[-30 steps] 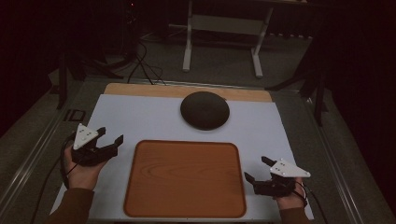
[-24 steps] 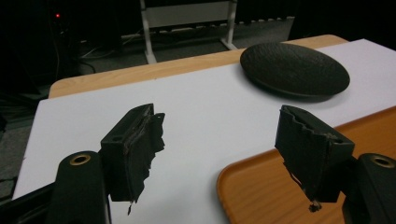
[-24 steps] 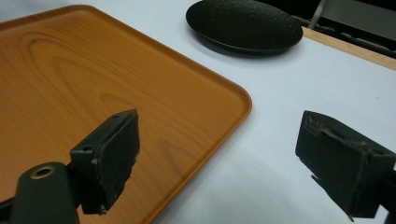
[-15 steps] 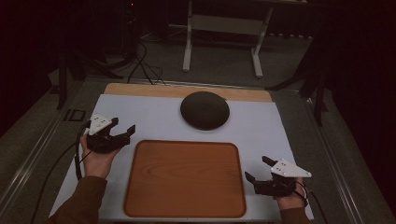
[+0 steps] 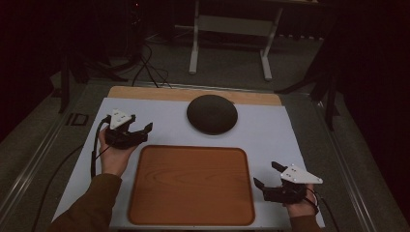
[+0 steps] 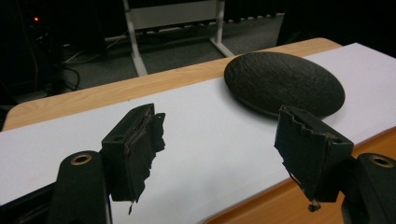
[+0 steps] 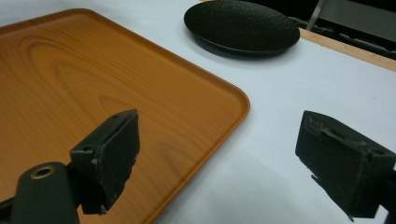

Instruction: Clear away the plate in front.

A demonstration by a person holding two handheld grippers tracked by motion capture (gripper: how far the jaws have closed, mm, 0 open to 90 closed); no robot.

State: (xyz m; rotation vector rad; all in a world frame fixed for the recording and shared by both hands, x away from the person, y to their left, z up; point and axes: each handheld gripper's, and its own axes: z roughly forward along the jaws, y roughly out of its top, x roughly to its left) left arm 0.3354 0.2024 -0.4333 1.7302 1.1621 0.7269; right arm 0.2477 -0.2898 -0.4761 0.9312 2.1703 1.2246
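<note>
A: High view: the left tongs [image 5: 140, 131] are spread apart and empty, pointing toward the black plate [image 5: 212, 114], which lies ahead of them at the far middle of the tabletop [image 5: 280, 130].

B: The right tongs [image 5: 266, 178], also apart, are farther. Only bare tabletop lies between; the wooden tray [image 5: 191, 185] sits just beside.

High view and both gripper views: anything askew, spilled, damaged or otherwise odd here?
Nothing spilled or askew: the wooden tray lies flat and square on the white mat, with the black plate beyond it. One oddity: the pads of the left tongs look frayed and ragged.
</note>
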